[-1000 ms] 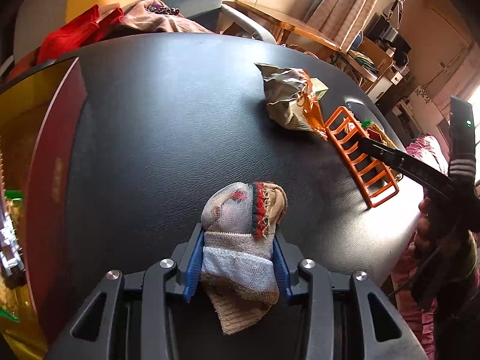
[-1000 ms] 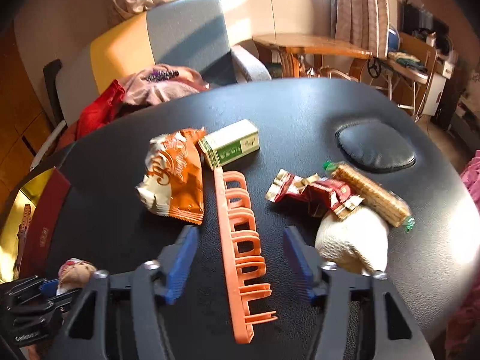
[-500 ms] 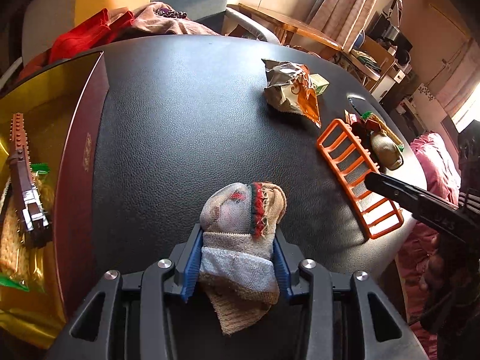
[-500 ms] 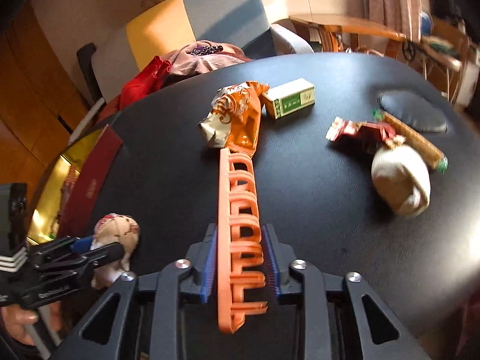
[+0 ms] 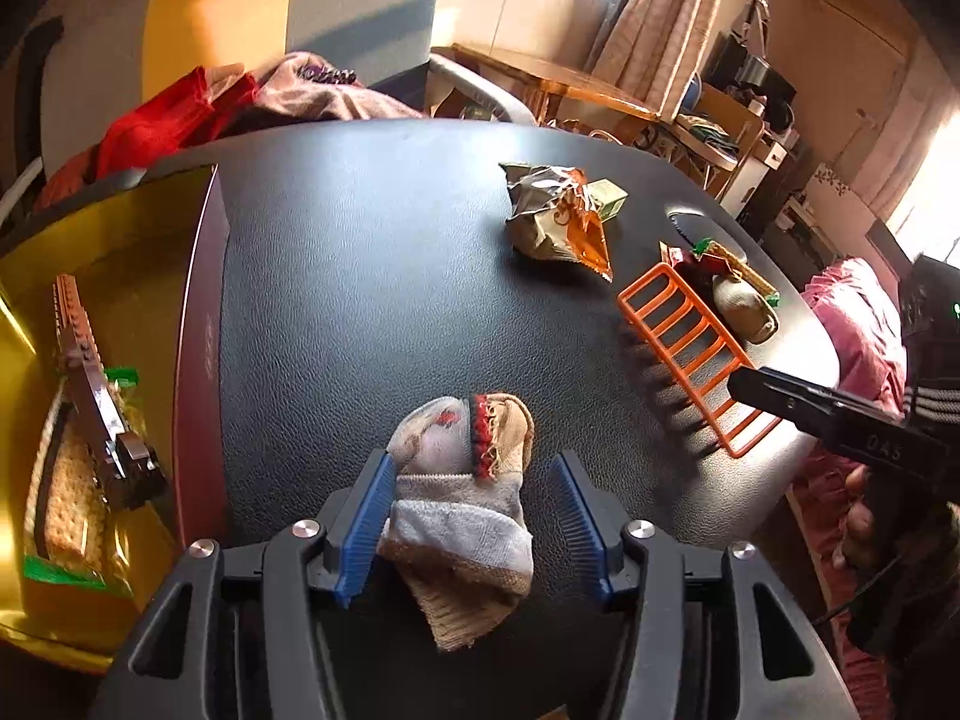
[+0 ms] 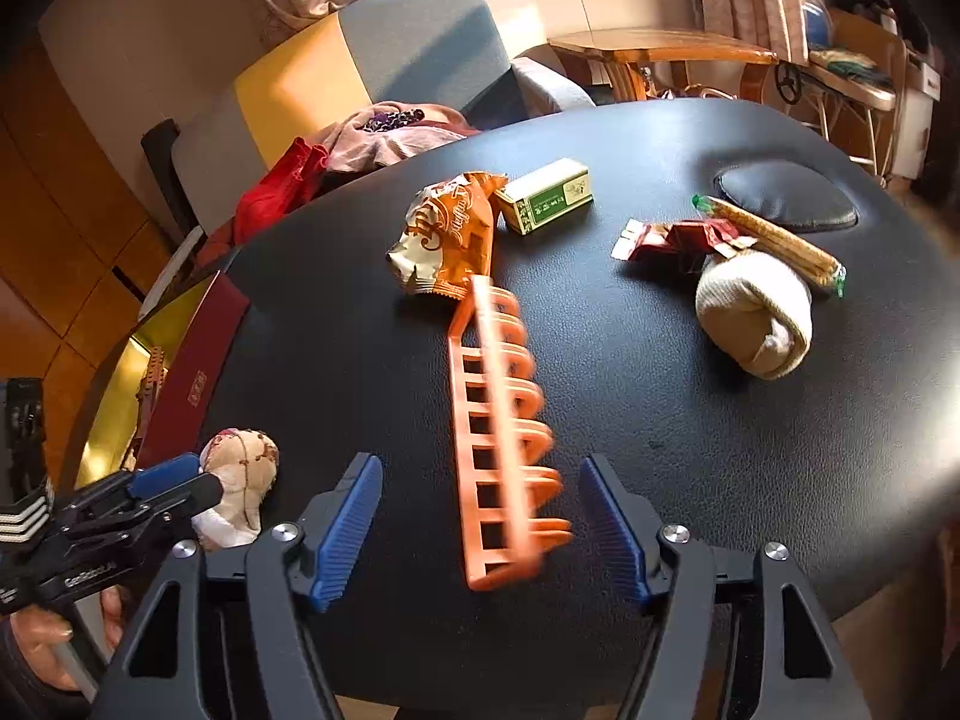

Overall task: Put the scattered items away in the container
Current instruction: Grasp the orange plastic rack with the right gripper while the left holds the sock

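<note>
With both blue-padded jaws spread wide, the left hand-held gripper (image 5: 474, 531) has a rolled sock (image 5: 465, 480) lying between its fingers; the sock leans against the left pad and stands clear of the right one, so nothing pinches it. It rests on the black desk (image 5: 360, 276), close to the near edge. From the right wrist view the same sock (image 6: 240, 468) shows just past the tip of the left gripper's (image 6: 162, 492) fingers.

The right hand-held gripper (image 6: 480, 516) is also spread, its pads well apart on either side of an orange rack (image 6: 498, 438). The rack looks blurred and sits tilted between the fingers, touching neither pad as far as I can tell. In the left view the rack (image 5: 690, 354) lies near the desk's right edge with the right gripper's dark finger (image 5: 828, 414) over its near end.

Further back sit an orange snack bag (image 6: 447, 240) and, touching it, a small green box (image 6: 549, 195). To the right a red wrapper (image 6: 678, 240), a long biscuit pack (image 6: 774, 240) and a cream sock ball (image 6: 756, 312) cluster together, the ball against both.

At the desk's left side lies the container (image 5: 198, 300), a gold-lined box with a dark red rim. It holds a brown toothed tool (image 5: 90, 396) and a cracker pack (image 5: 66, 504). Behind the desk a chair (image 6: 372, 66) carries heaped red and pink clothes (image 6: 336, 150).
</note>
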The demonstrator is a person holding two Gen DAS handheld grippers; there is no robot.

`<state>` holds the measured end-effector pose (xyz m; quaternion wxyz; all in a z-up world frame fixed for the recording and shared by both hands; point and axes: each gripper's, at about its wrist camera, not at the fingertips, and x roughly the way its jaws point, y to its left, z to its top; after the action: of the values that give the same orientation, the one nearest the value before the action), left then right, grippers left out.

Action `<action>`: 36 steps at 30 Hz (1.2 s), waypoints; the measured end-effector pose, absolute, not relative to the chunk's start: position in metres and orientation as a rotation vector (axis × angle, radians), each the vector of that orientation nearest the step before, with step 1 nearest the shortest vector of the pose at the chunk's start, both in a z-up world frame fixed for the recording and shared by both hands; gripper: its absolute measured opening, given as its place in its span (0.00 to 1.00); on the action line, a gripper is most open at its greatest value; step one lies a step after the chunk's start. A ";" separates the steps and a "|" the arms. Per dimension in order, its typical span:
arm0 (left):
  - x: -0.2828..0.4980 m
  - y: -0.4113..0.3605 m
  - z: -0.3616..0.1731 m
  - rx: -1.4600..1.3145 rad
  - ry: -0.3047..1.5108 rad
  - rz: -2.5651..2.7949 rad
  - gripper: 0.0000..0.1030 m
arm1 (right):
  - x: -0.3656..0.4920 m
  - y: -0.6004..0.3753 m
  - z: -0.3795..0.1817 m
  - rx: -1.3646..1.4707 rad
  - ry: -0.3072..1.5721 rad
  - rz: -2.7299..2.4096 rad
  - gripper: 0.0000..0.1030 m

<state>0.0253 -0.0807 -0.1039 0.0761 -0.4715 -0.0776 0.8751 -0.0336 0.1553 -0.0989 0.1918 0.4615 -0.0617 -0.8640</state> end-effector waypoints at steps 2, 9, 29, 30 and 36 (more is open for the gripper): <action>0.025 -0.079 -0.104 -1.411 -0.192 2.633 0.54 | -0.038 0.154 -0.099 1.297 -0.135 -2.451 0.70; 0.015 -0.075 -0.117 -1.467 -0.135 2.617 0.54 | -0.049 0.156 -0.099 1.295 -0.049 -2.484 0.72; 0.000 -0.061 -0.132 -1.491 -0.042 2.647 0.45 | -0.076 0.127 -0.124 1.367 0.297 -2.448 0.48; 0.001 -0.062 -0.132 -1.488 -0.046 2.650 0.44 | -0.074 0.127 -0.125 1.362 0.300 -2.453 0.48; 0.008 -0.064 -0.129 -1.472 -0.069 2.664 0.37 | -0.061 0.119 -0.124 1.342 0.316 -2.460 0.48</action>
<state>0.0078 -0.0639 -0.1291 0.0487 -0.4829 -0.0227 0.8740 -0.0613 0.1194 -0.1244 0.1602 0.4699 0.1106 -0.8610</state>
